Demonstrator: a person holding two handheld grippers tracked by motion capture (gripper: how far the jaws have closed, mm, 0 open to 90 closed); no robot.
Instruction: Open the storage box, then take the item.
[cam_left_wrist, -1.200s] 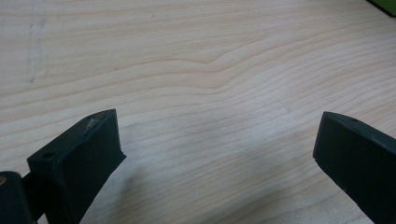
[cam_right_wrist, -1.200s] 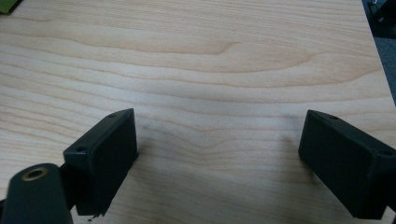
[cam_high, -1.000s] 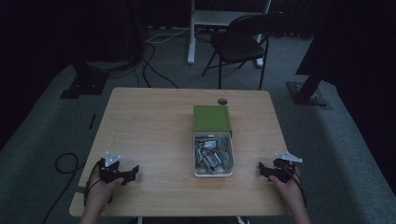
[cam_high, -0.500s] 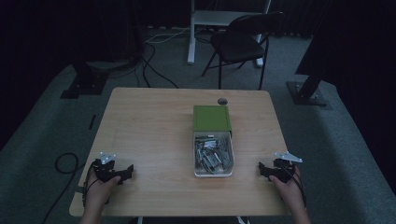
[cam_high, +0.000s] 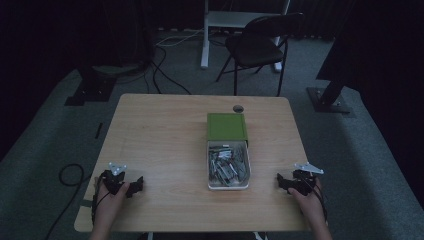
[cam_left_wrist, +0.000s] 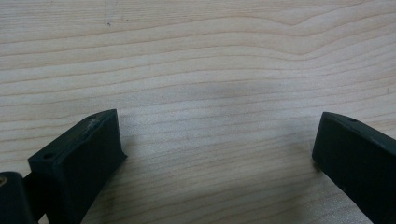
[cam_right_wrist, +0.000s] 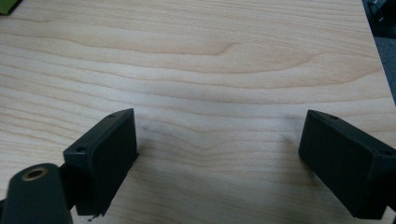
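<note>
Near the front-left corner of the wooden surface (cam_high: 165, 135), left gripper (cam_high: 136, 184) resting in a hand (cam_high: 107, 205), fingers (cam_left_wrist: 84, 158) spread wide over bare wood, nothing between them. At the middle, toward the front edge, open tray (cam_high: 209, 170) of small metal parts, touching the green box (cam_high: 227, 127) just behind it. Near the front-right corner, right gripper (cam_high: 281, 183) held low, fingers (cam_right_wrist: 105, 154) likewise released and empty. Both grippers well apart from the tray.
</note>
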